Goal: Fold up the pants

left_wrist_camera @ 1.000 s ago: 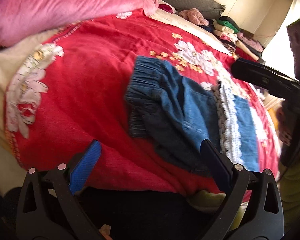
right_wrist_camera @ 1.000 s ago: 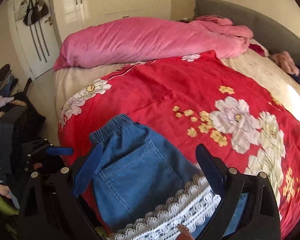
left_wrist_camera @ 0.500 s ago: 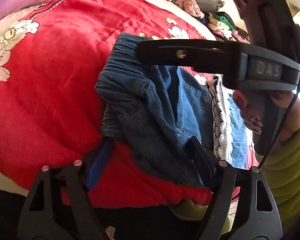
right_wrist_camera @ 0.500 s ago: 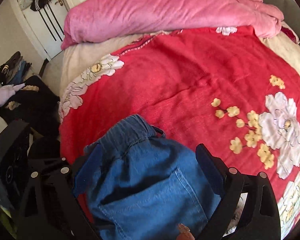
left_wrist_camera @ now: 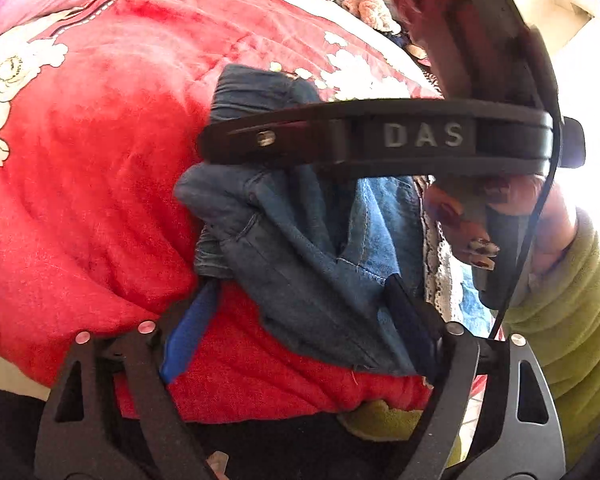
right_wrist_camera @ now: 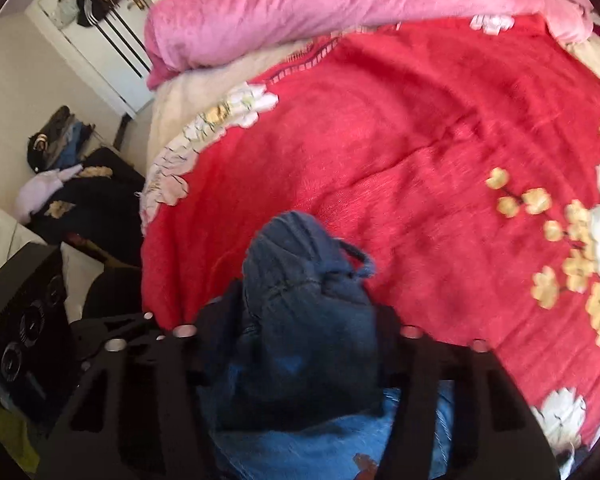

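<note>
Blue denim pants [left_wrist_camera: 300, 248] with a white lace trim [left_wrist_camera: 436, 264] lie crumpled on a red flowered blanket [left_wrist_camera: 100, 200]. My left gripper [left_wrist_camera: 296, 324] straddles their near edge. Its jaws are opening, the right finger lying on the denim and the blue pad [left_wrist_camera: 188, 332] on the blanket, with no grip. My right gripper [left_wrist_camera: 228, 140] reaches across from the right over the waistband, held by a hand with a green sleeve [left_wrist_camera: 572, 300]. In the right wrist view its jaws are closing, and the right gripper [right_wrist_camera: 300, 316] squeezes the bunched waistband of the pants [right_wrist_camera: 300, 248].
A pink duvet [right_wrist_camera: 340, 0] lies rolled along the far side of the bed, beyond the red blanket [right_wrist_camera: 420, 140]. Piled clothes and bags [right_wrist_camera: 60, 192] sit on the floor to the left, before a white door [right_wrist_camera: 100, 20]. More folded clothes [left_wrist_camera: 372, 12] rest at the bed's far corner.
The right gripper came down across the left wrist view onto the waistband and closed, bunching the denim. The left gripper drew nearer to the pants' near edge.
</note>
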A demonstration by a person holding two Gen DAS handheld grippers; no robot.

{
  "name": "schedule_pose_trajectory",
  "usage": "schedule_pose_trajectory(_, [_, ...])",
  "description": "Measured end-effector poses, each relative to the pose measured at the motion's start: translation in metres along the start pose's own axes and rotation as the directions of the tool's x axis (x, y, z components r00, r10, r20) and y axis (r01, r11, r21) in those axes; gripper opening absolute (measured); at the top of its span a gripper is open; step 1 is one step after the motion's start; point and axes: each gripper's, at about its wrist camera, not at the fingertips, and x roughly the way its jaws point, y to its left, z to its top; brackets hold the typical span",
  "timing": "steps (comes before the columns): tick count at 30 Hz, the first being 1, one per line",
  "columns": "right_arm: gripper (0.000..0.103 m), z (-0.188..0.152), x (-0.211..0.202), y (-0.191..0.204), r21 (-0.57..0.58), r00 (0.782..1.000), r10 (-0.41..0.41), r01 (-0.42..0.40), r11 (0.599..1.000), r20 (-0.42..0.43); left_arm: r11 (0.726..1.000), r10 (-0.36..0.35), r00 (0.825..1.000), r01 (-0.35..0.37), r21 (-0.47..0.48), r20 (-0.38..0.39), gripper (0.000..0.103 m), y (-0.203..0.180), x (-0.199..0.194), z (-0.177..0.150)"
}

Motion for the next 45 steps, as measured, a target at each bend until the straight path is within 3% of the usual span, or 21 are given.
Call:
schedule_pose_trajectory(2, [0.034,-0.007,-0.022,-0.002,0.012,0.998,0.021,-0.022,1.000,0.059,1.000,-0.006,1.000,0.006,0.003,0.006,0.081,-0.001,-0.004,-0.002])
schedule_pose_trajectory(6, [0.033,-0.026,-0.068,-0.009,0.041,0.983,0.068,-0.076,0.996,0.173,1.000,-0.014,1.000,0.014,0.013,0.021,0.089,-0.009,-0.010,0.000])
schedule_pose_trajectory(10, [0.033,-0.048,-0.106,-0.016,0.061,0.959,0.111,-0.131,0.990,0.262,0.997,-0.080,0.997,0.080,0.011,-0.003,0.092,-0.023,-0.004,0.003])
schedule_pose_trajectory(14, [0.036,-0.066,-0.131,-0.019,0.067,0.941,0.116,-0.144,0.987,0.318,0.986,-0.167,0.985,0.168,0.014,-0.032,0.092,-0.042,0.009,0.009])
schedule_pose_trajectory(15, [0.036,-0.071,-0.135,-0.020,0.071,0.937,0.113,-0.144,0.987,0.330,0.979,-0.204,0.978,0.205,0.015,-0.046,0.082,-0.049,0.012,0.010])
schedule_pose_trajectory(16, [0.043,-0.078,-0.143,-0.022,0.085,0.932,0.107,-0.144,0.986,0.346,0.971,-0.239,0.970,0.240,0.016,-0.050,0.070,-0.056,0.011,0.010])
schedule_pose_trajectory(17, [0.060,-0.085,-0.150,-0.025,0.104,0.929,0.092,-0.138,0.985,0.358,0.965,-0.261,0.964,0.263,0.028,-0.049,0.069,-0.064,0.010,0.010])
schedule_pose_trajectory(19, [0.079,-0.108,-0.170,-0.034,0.169,0.908,0.040,-0.121,0.978,0.416,0.958,-0.271,0.962,0.274,0.086,-0.044,0.069,-0.083,0.006,0.007])
schedule_pose_trajectory(23, [0.081,-0.163,-0.198,-0.047,0.292,0.878,-0.102,-0.044,0.955,0.467,0.931,-0.266,0.961,0.277,0.237,-0.077,0.069,-0.120,0.007,-0.008])
schedule_pose_trajectory(27, [0.081,-0.213,-0.196,-0.062,0.434,0.886,-0.184,-0.022,0.901,0.426,0.893,-0.196,0.970,0.237,0.383,-0.143,0.072,-0.151,0.022,-0.035])
schedule_pose_trajectory(29, [0.095,-0.227,-0.188,-0.068,0.492,0.895,-0.194,-0.031,0.870,0.401,0.880,-0.172,0.970,0.230,0.415,-0.172,0.077,-0.158,0.028,-0.045])
schedule_pose_trajectory(30, [0.096,-0.231,-0.185,-0.070,0.504,0.897,-0.186,-0.047,0.863,0.401,0.878,-0.147,0.974,0.209,0.431,-0.174,0.079,-0.160,0.030,-0.050])
schedule_pose_trajectory(32, [0.096,-0.234,-0.174,-0.076,0.536,0.909,-0.184,-0.050,0.843,0.375,0.868,-0.094,0.983,0.159,0.470,-0.160,0.079,-0.163,0.034,-0.055])
schedule_pose_trajectory(34, [0.093,-0.233,-0.162,-0.081,0.557,0.925,-0.213,0.001,0.830,0.316,0.859,-0.065,0.986,0.133,0.494,-0.152,0.080,-0.163,0.036,-0.057])
schedule_pose_trajectory(35, [0.056,-0.230,-0.157,-0.079,0.550,0.928,-0.215,0.013,0.835,0.304,0.860,-0.062,0.986,0.130,0.493,-0.152,0.080,-0.164,0.037,-0.057])
schedule_pose_trajectory(36, [0.042,-0.227,-0.152,-0.075,0.519,0.931,-0.167,-0.027,0.855,0.323,0.862,-0.056,0.987,0.125,0.492,-0.152,0.080,-0.161,0.040,-0.056])
schedule_pose_trajectory(38, [0.036,-0.225,-0.157,-0.062,0.463,0.916,-0.127,-0.070,0.884,0.381,0.860,-0.041,0.989,0.109,0.498,-0.146,0.080,-0.162,0.042,-0.055])
schedule_pose_trajectory(40, [0.036,-0.225,-0.169,-0.049,0.404,0.900,-0.114,-0.074,0.912,0.420,0.852,-0.042,0.990,0.106,0.513,-0.136,0.080,-0.163,0.036,-0.060])
schedule_pose_trajectory(41, [0.036,-0.228,-0.172,-0.048,0.409,0.903,-0.155,-0.025,0.912,0.402,0.848,-0.053,0.990,0.114,0.517,-0.133,0.080,-0.163,0.034,-0.060])
schedule_pose_trajectory(43, [0.043,-0.235,-0.166,-0.056,0.449,0.915,-0.265,0.107,0.887,0.303,0.843,-0.071,0.990,0.126,0.523,-0.124,0.080,-0.162,0.029,-0.060])
schedule_pose_trajectory(45, [0.053,-0.246,-0.157,-0.065,0.498,0.929,-0.282,0.132,0.857,0.241,0.847,-0.071,0.992,0.114,0.519,-0.101,0.080,-0.160,0.023,-0.056])
